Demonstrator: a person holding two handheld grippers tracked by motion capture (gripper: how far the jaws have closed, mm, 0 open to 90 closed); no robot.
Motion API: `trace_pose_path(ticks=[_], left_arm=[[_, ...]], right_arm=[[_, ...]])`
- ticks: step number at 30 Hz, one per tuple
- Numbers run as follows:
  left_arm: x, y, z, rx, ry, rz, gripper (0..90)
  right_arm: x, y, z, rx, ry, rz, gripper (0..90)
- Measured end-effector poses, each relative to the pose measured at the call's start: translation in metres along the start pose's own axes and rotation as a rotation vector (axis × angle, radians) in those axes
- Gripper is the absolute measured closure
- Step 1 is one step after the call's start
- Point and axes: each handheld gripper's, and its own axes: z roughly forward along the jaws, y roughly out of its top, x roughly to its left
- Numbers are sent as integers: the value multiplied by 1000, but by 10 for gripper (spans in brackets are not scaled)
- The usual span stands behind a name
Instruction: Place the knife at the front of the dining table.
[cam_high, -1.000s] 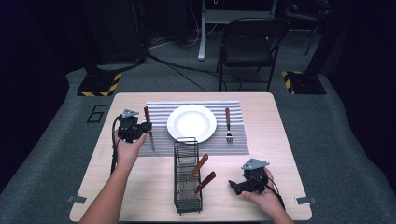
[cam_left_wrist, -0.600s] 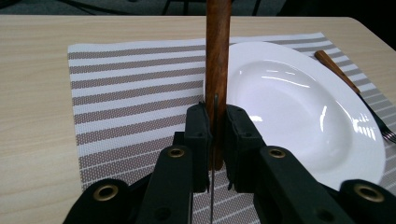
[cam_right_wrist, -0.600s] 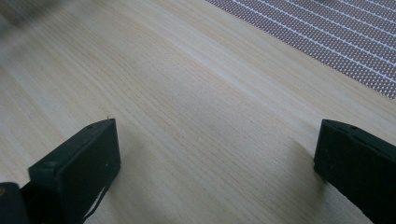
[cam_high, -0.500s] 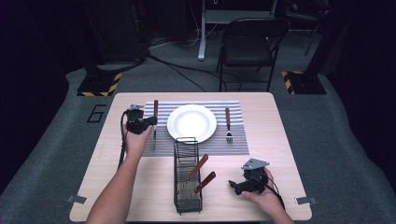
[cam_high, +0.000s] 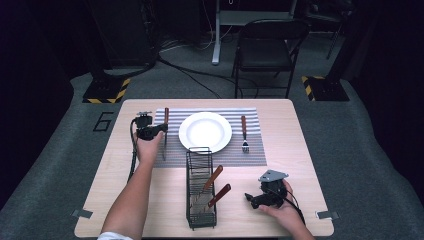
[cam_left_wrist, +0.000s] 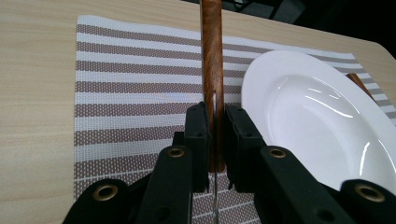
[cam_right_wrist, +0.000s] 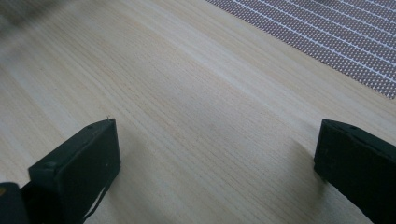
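On the striped placemat (cam_high: 210, 150), left of the one white plate (cam_high: 205, 131), the left gripper (cam_high: 159, 128) is clamped on a wooden-handled knife (cam_left_wrist: 211, 70), blade toward the person. It looks light and stiff, the flat blade slippery, so that grip near the handle's base seems the sound one. One wire rack (cam_high: 201, 187) holds two more wooden-handled utensils; one fork (cam_high: 244, 134) lies right of the plate. Right gripper (cam_right_wrist: 215, 163): jaws wide apart, resting over bare table (cam_right_wrist: 187, 93).
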Motion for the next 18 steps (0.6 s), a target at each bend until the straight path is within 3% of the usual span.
trace_pose_path(ticks=[7,9,11,14,18], left_arm=[[6,-5,15,2,24,-3,800],[7,-7,18,2,29,-23,800],[7,-9,21,7,38,-15,799],[3,-11,25,11,77,56,807],[6,-13,28,31,83,37,807]], right_arm=[[0,0,0,0,0,0,0],[0,0,0,0,0,1,0],[0,0,0,0,0,0,0],[0,0,0,0,0,0,0],[0,0,0,0,0,0,0]])
